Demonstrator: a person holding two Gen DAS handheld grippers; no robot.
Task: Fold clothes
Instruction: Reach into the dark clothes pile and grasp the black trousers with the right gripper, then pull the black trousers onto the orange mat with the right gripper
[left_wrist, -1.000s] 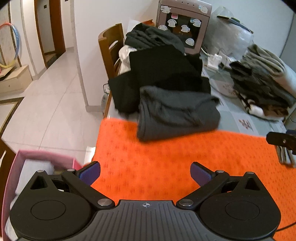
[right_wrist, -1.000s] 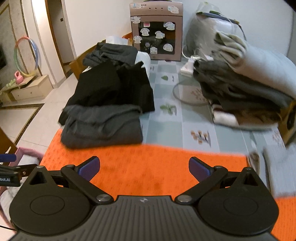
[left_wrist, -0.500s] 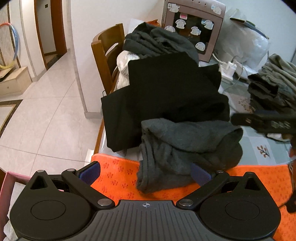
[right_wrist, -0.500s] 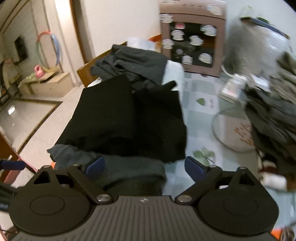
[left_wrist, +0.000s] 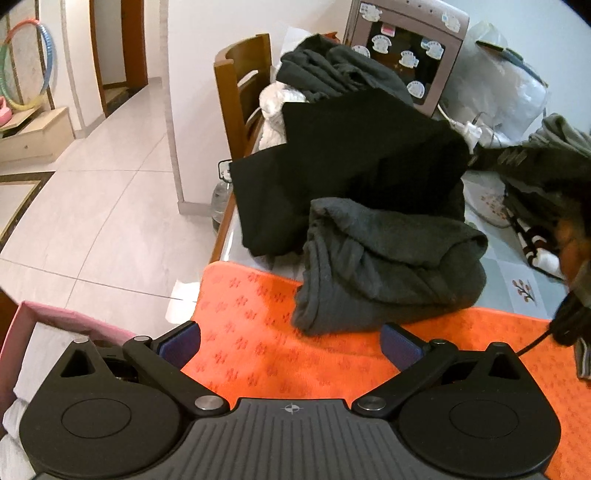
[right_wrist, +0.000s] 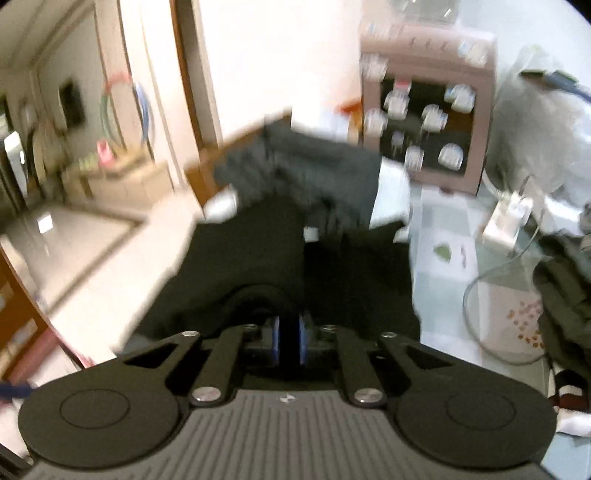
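An orange cloth lies spread on the near part of the table. On its far edge sits a bundled dark grey garment, and a black garment lies behind it. My left gripper hovers open over the orange cloth, just short of the grey bundle, with nothing between its fingers. In the blurred right wrist view, my right gripper is down on the black garment. Its jaws are closing, and a raised fold of the black cloth is pinched between the blue pads.
A wooden chair stands at the table's far left corner. A pink cabinet with stickers is at the back. More piled clothes fill the right side. A pink box sits low at the left and a power strip near the cabinet.
My right gripper moved forward from over the orange cloth onto the black garment, and its jaws went from wide apart to nearly together. The left gripper drifted closer to the grey bundle and stayed open.
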